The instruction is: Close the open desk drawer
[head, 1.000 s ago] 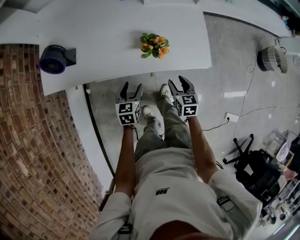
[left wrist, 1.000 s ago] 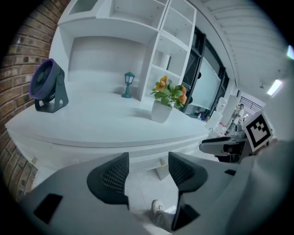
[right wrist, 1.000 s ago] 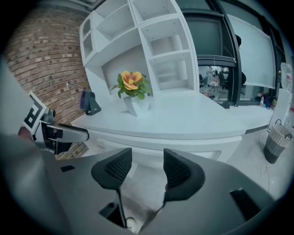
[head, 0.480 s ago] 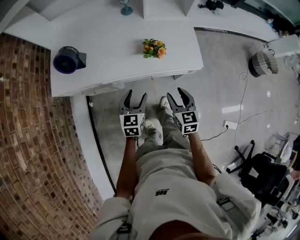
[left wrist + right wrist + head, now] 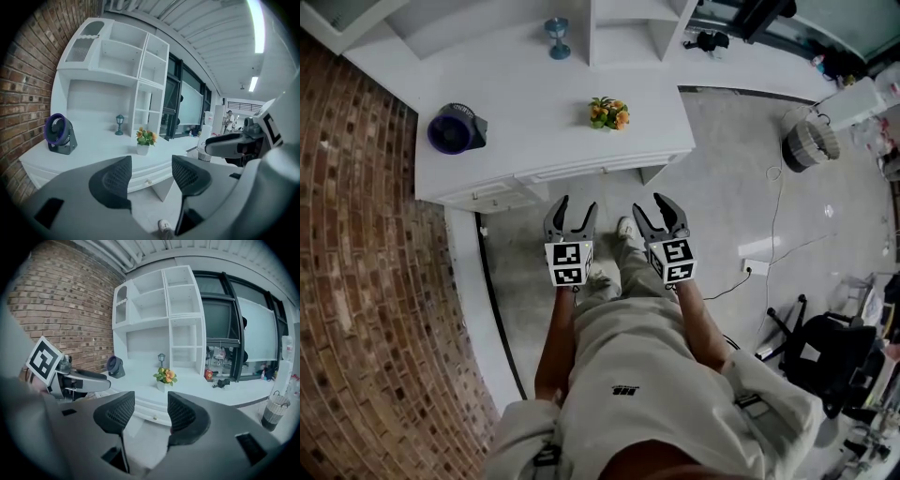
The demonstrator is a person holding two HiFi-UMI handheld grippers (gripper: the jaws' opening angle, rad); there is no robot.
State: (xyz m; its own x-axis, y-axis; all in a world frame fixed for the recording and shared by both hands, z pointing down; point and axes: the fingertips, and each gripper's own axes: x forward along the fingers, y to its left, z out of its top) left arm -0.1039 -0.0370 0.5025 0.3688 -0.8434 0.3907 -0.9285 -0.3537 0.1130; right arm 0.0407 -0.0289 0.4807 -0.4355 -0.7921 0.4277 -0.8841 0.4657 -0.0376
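The left gripper (image 5: 575, 208) and right gripper (image 5: 656, 210), jaws apart and empty, hang before the white desk's (image 5: 553, 103) shallow white drawer (image 5: 591, 169).

Bright, even indoor light. 2 ceiling strip lights (image 5: 255, 28) glare in the left gripper view. The white counter (image 5: 544, 122) nearly washes out, and the glossy floor (image 5: 722, 187) shows pale reflections. Both gripper views bend strongly, with black corners.

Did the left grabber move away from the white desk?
Yes. The left gripper had its tips at the front edge of the desk; now it sits farther back, toward the person, with a little floor between.
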